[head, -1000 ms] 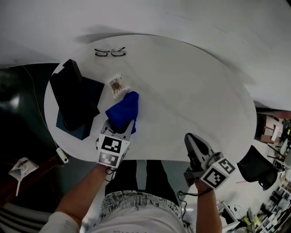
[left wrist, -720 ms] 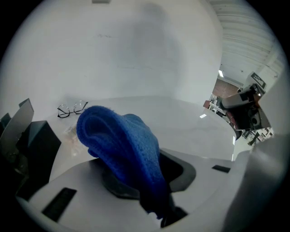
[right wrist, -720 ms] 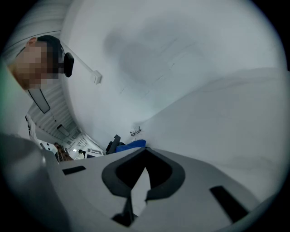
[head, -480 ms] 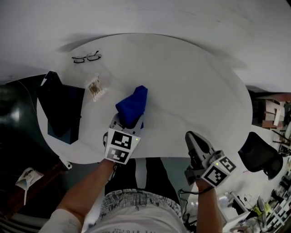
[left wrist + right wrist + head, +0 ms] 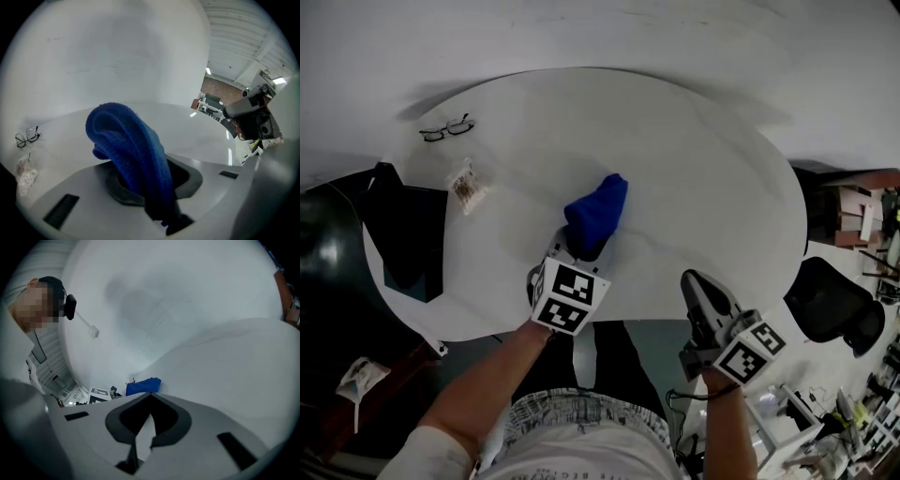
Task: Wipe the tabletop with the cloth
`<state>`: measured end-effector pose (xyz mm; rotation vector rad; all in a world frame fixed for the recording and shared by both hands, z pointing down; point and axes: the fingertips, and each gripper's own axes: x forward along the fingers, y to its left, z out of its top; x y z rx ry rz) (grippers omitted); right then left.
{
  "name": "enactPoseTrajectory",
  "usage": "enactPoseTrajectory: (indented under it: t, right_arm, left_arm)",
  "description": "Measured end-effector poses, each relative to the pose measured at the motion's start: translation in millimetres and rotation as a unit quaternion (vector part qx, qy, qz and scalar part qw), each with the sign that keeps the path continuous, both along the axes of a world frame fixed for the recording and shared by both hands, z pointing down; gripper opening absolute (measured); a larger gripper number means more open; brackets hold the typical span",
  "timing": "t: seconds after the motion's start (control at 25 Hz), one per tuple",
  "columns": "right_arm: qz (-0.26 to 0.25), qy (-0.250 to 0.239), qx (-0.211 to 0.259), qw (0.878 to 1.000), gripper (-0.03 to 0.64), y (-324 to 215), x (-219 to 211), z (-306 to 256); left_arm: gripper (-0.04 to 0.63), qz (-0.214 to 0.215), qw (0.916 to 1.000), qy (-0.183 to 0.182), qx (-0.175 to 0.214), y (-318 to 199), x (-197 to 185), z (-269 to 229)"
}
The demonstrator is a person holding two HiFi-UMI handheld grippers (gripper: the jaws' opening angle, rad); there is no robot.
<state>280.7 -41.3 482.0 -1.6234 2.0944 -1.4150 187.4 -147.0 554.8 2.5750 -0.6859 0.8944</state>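
Right now your left claw (image 5: pixel 579 249) is clamped on the blue cloth (image 5: pixel 598 214), a little nearer you than the middle of the round white table (image 5: pixel 703 187). In the left gripper view the cloth (image 5: pixel 129 145) fills the gap between the jaws of that claw (image 5: pixel 150 187), with a thick fold bulging up and forward past them. From the head view the bunched cloth lies on the tabletop and points away from you and slightly right.

Your right claw (image 5: pixel 701 292) sits at the near edge of the table, well apart from the cloth. In the right gripper view its jaws are together with nothing between them (image 5: pixel 147 427). The cloth (image 5: pixel 143 386) shows just above their tips, far off.

On the far left of the table lie glasses (image 5: pixel 446 127). Nearer you from them is what looks like a small clear packet (image 5: pixel 466 185), though it is too small to tell for sure. A dark case (image 5: pixel 403 244) rests at the left rim, partly over the edge. A black chair (image 5: pixel 834 314) stands on the floor to the right of the table.
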Motion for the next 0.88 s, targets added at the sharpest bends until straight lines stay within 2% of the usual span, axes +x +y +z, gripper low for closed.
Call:
enactPoseTrajectory:
  t: [0.24, 0.44, 0.64, 0.88]
  right_arm:
    - [0.004, -0.001, -0.001, 1.000, 0.006, 8, 7, 2]
    - [-0.005, -0.002, 0.008, 1.000, 0.006, 3, -4, -5]
    - [-0.024, -0.001, 0.017, 1.000, 0.006, -6, -28, -10]
    - [-0.056, -0.003, 0.023, 0.998, 0.006, -22, -80, -14]
  left_arm:
    - [0.112, 0.004, 1.0000, 0.005, -0.004, 1, 9, 0]
    - [0.112, -0.018, 0.9994, 0.027, -0.014, -4, -6, -11]
    - [0.112, -0.053, 0.9975, 0.047, -0.008, -5, -56, -25]
    - [0.112, -0.098, 0.9938, 0.052, 0.007, -2, -140, -40]
